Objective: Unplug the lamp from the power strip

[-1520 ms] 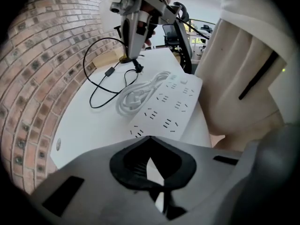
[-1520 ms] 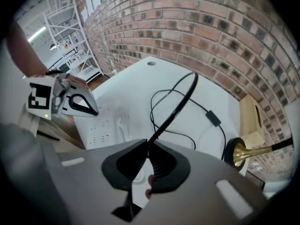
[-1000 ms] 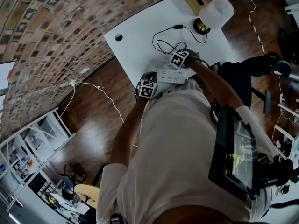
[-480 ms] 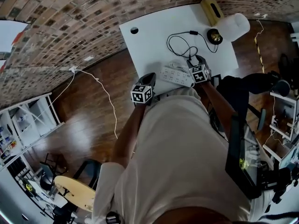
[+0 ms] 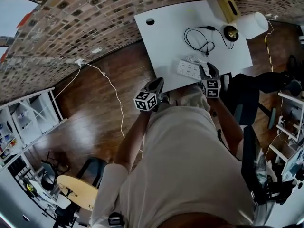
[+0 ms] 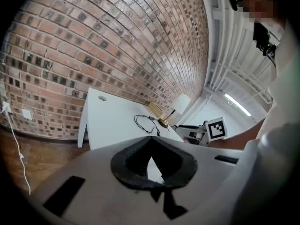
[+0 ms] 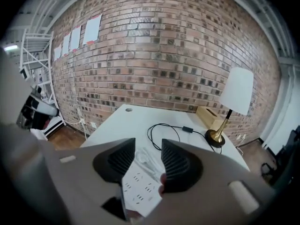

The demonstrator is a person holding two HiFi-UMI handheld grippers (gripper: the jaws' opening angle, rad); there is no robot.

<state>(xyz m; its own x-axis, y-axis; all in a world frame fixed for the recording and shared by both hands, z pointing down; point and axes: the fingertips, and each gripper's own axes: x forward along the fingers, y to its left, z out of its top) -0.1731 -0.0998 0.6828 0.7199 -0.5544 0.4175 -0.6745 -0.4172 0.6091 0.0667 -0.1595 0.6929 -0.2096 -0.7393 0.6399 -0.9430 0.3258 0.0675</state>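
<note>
The lamp, with a white shade and brass base, stands at the table's far right corner. Its black cord lies looped on the white table. The white power strip lies near the front edge, and the sockets that show are empty. My right gripper hovers just in front of the strip; its jaws stand apart, are closing, and hold nothing. My left gripper is shut and empty at the table's front left edge.
A yellow box stands behind the lamp against the brick wall. A white cable runs across the wooden floor left of the table. A dark chair stands to my right, and shelving fills the far left.
Both grippers have drawn back from the power strip toward me. The right jaws now stand apart. The left gripper has left the strip's end.
</note>
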